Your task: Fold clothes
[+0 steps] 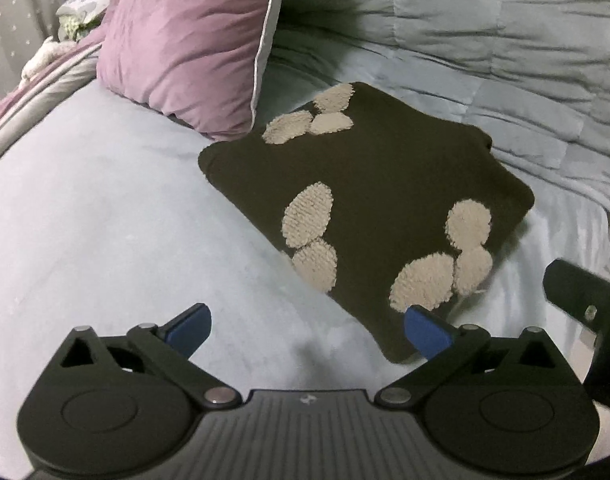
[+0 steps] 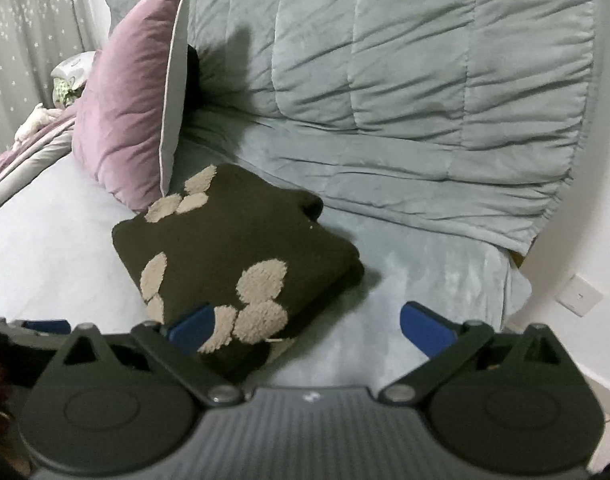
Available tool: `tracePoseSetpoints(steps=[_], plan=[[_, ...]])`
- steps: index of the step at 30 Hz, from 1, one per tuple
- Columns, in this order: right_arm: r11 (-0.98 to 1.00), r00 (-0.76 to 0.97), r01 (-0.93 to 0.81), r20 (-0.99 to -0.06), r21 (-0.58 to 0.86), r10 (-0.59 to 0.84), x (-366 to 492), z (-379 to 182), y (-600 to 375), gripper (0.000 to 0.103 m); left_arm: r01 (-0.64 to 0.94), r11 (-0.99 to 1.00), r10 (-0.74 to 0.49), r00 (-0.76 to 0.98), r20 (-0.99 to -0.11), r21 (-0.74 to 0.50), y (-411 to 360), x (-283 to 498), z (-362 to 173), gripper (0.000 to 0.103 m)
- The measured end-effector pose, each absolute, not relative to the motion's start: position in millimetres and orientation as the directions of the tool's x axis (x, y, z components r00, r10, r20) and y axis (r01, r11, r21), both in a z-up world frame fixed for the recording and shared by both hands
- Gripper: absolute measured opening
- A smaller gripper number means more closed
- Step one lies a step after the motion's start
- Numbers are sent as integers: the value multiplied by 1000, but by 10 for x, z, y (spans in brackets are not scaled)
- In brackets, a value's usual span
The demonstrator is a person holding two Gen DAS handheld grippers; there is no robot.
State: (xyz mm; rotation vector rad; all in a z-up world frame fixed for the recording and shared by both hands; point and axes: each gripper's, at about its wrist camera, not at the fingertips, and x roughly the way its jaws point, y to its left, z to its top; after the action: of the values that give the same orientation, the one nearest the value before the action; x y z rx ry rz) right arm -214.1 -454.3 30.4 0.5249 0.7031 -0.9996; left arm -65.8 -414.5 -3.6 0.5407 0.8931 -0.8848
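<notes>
- Sweater (image 1: 369, 184): dark brown w/ fuzzy beige patches, folded into a compact squarish bundle, lying flat on the pale blue bedsheet (image 1: 105, 220).
- Sweater pos: far corner touches or sits just beside the pink pillow (image 1: 189, 40); grey quilt (image 1: 485, 32) bunched up behind it, along the back of the bed.
- Left gripper (image 1: 308, 326): jaws spread wide, nothing between them. Blue pads (image 1: 191, 326) hover over bare sheet at the near corner of the sweater; the right-side pad overlaps the sweater edge in view, contact cannot be told.
- Right gripper (image 2: 308, 324): jaws also spread wide, holding nothing. Its left pad (image 2: 193, 326) appears over the near edge of the sweater (image 2: 233, 256); the other pad is over bare sheet (image 2: 425, 280).
- Right wrist view: pillow (image 2: 133, 116) stands tilted against the quilt (image 2: 425, 80); white wall w/ a wall plate (image 2: 581, 294) at far right.
- Left wrist view: part of the right gripper's black body visible at right edge, near the sweater's right side.
- Background, far left in both views: curtain (image 2: 29, 32) w/ small star print; a small pile of misc. items by the bed edge, too blurred to ID.
</notes>
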Motion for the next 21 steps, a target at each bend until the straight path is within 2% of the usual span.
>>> tracePoseSetpoints(steps=[5,21], plan=[[434,333,899,-738,61,-587,-2138,312,-4519,103,854,521,-451,287,-845,13,-4115,-668,-52,103],[427,311,904,-745,40,-589,-2105,258,-4510,103,856,517,-439,290,-850,25,-4107,-646,-116,103]])
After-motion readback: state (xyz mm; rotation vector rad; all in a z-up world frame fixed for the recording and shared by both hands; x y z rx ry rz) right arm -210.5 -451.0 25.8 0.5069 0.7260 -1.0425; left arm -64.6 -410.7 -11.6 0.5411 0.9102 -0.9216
